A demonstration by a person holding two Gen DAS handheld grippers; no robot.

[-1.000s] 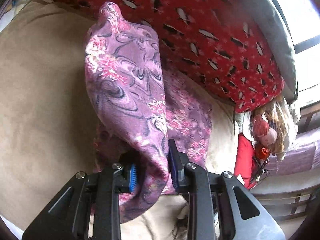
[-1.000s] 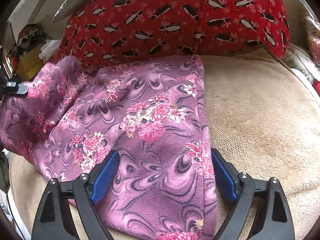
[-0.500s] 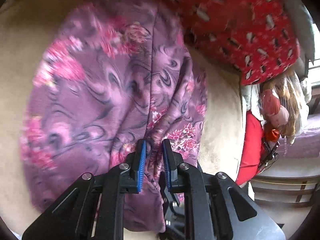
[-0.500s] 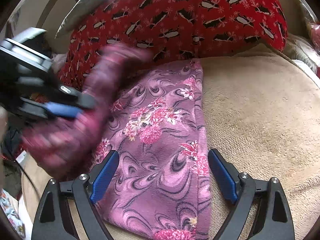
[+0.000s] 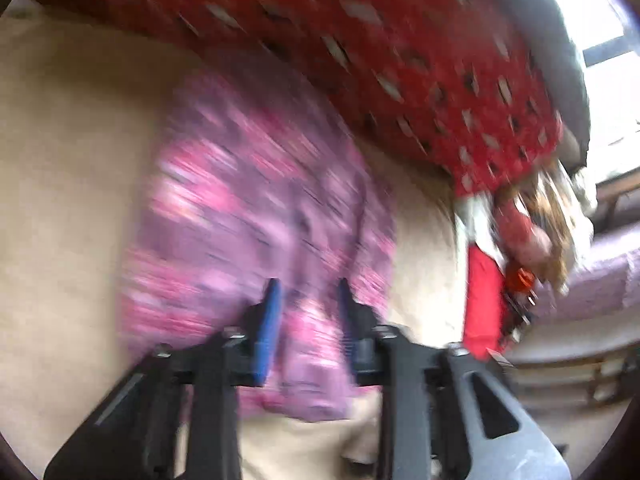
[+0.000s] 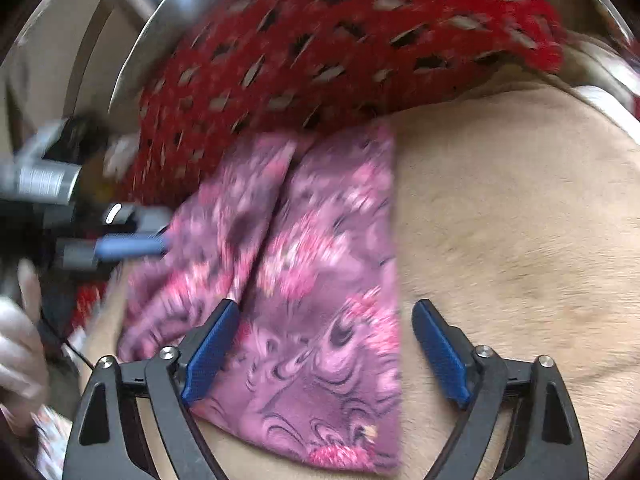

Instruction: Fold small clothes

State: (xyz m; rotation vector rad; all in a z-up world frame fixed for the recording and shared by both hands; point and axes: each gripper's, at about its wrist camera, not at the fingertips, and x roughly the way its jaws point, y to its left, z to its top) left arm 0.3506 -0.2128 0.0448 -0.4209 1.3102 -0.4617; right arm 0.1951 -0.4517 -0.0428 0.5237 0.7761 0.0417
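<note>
A purple garment with pink flowers [image 6: 320,264] lies folded on a beige cushion [image 6: 520,240], its left half laid over toward the middle. My right gripper [image 6: 324,344] is open and hovers low over the garment's near right part, empty. My left gripper [image 5: 306,300] is open with a small gap, above the garment [image 5: 248,216] in a blurred view, holding nothing. It also shows in the right wrist view [image 6: 132,246] at the garment's left edge.
A red patterned pillow [image 6: 340,40] lies along the far side of the cushion, touching the garment's top edge. Red items and a doll [image 5: 520,232] sit off the cushion's right side. A gloved hand [image 6: 20,340] is at the left.
My left gripper carried the raised cloth over onto the garment, let go and opened, then drew back to the left. The right gripper stayed open over the near part.
</note>
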